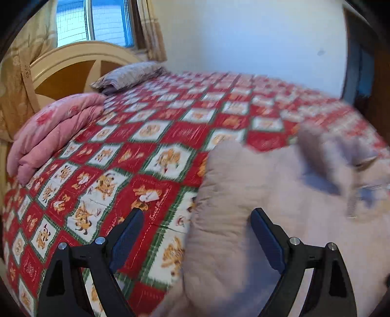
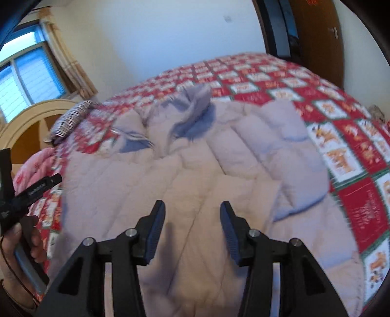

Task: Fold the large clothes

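Two open tools above a padded coat on the bed

We can read no brand or label with certainty: white letters stand on the black handle at the left edge of the right wrist view, and on the red squares of the bedspread (image 1: 151,136), but blur makes them unreadable.

The bedspread has red and white squares with green borders and orange cartoon dogs. We see a folded pink quilt (image 1: 51,136) near the cream headboard (image 1: 73,63), a grey striped pillow (image 1: 129,75) beside it, a window (image 1: 95,22) with beige curtains, a pale wall and a brown door (image 2: 316,36).

The padded coat (image 2: 185,175), pale beige-pink, lies spread on the bed. Its long axis runs away from us, with the grey-lined hood (image 2: 192,104) at the far end and the quilted body towards our tools.

Our left tool (image 1: 196,219) is wide open and holds nothing; it hangs over the coat's left edge. Our right tool (image 2: 192,209) is also open and empty, above the coat's lower middle.
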Demonstrator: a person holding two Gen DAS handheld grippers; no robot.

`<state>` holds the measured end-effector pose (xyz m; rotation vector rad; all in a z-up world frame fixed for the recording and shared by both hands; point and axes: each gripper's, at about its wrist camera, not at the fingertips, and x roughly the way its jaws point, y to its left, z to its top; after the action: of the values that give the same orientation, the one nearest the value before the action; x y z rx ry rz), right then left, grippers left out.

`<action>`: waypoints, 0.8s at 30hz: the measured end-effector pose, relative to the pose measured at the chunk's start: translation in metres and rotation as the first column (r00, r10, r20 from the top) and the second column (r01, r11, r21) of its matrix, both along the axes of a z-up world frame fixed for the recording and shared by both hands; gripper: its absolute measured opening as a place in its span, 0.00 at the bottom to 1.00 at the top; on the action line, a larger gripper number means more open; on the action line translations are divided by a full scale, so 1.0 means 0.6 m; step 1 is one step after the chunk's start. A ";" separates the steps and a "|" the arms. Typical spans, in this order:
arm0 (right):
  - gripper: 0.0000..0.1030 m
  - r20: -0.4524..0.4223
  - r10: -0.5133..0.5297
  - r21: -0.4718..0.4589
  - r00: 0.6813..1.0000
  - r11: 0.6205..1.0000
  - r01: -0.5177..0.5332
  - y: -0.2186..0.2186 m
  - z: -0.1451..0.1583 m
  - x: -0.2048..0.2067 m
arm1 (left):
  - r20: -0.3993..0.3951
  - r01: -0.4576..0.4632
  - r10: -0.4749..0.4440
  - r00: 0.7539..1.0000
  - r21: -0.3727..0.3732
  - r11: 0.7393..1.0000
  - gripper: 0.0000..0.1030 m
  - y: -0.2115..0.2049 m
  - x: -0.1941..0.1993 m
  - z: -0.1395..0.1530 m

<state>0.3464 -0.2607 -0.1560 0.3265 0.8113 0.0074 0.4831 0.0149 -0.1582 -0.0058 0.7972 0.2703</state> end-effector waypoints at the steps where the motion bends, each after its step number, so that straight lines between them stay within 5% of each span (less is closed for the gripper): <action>1: 0.49 -0.009 -0.003 -0.011 1.000 1.000 0.003 0.001 -0.011 0.010 | -0.015 -0.004 0.005 1.000 0.002 1.000 0.87 0.003 0.006 -0.013; 3: 0.48 -0.014 0.002 -0.042 1.000 0.999 -0.003 0.001 -0.025 0.012 | -0.064 -0.015 0.014 0.998 -0.022 1.000 0.87 0.011 0.021 -0.050; 7: 0.47 0.000 0.017 -0.082 1.000 0.996 -0.017 0.003 -0.048 0.003 | -0.036 -0.007 0.007 0.999 -0.016 1.000 0.90 0.008 0.013 -0.076; 24: 0.47 -0.024 0.006 -0.208 1.000 0.978 -0.011 0.027 -0.071 0.023 | -0.059 -0.013 0.008 0.998 -0.084 0.996 0.95 0.021 0.022 -0.098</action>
<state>0.3603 -0.2445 -0.1988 0.1252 0.8283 -0.0730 0.4965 0.0274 -0.2167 -0.0816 0.8671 0.2476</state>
